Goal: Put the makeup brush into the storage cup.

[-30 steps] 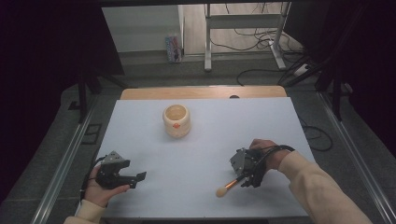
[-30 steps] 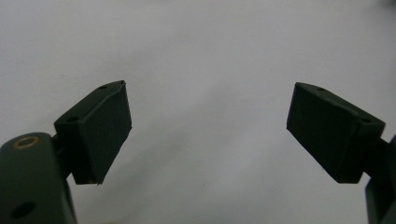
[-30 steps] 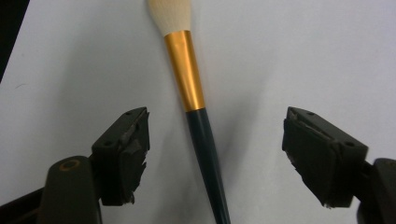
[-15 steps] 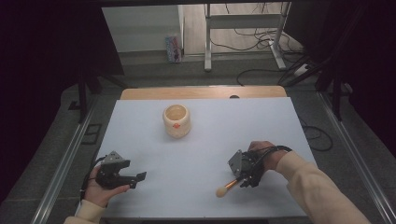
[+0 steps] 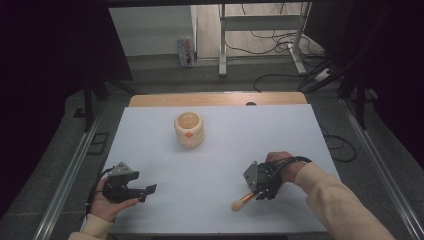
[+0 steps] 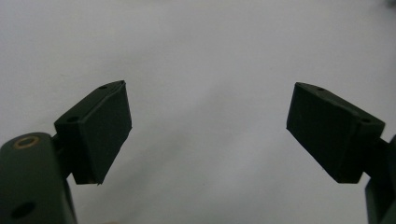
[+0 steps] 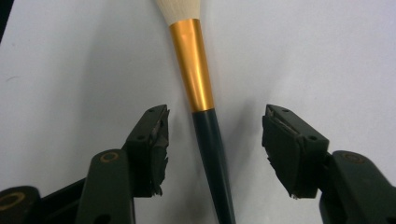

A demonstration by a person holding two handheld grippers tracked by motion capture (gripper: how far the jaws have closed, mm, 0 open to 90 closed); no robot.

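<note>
A makeup brush (image 7: 205, 116) with a dark handle, gold ferrule and pale bristles lies on the white table; its bristle end (image 5: 238, 204) points toward the front edge. My right gripper (image 7: 214, 135) straddles the handle, and its jaws have just been closing, with a gap left on both sides of the handle. In the high view the right gripper (image 5: 258, 186) sits low over the brush at the front right. My left gripper (image 5: 145, 191) rests at the front left, jaws wide with bare table between them (image 6: 205, 126). A tan wooden cup (image 5: 189, 129) stands upright mid-table.
The white tabletop (image 5: 230, 145) has a wooden strip along its far edge (image 5: 215, 99). Metal rails run down both sides. Beyond the table are a desk frame and cables on the floor (image 5: 280, 40).
The right gripper's jaws have narrowed around the brush handle. Both hands and the brush stay where they were.
</note>
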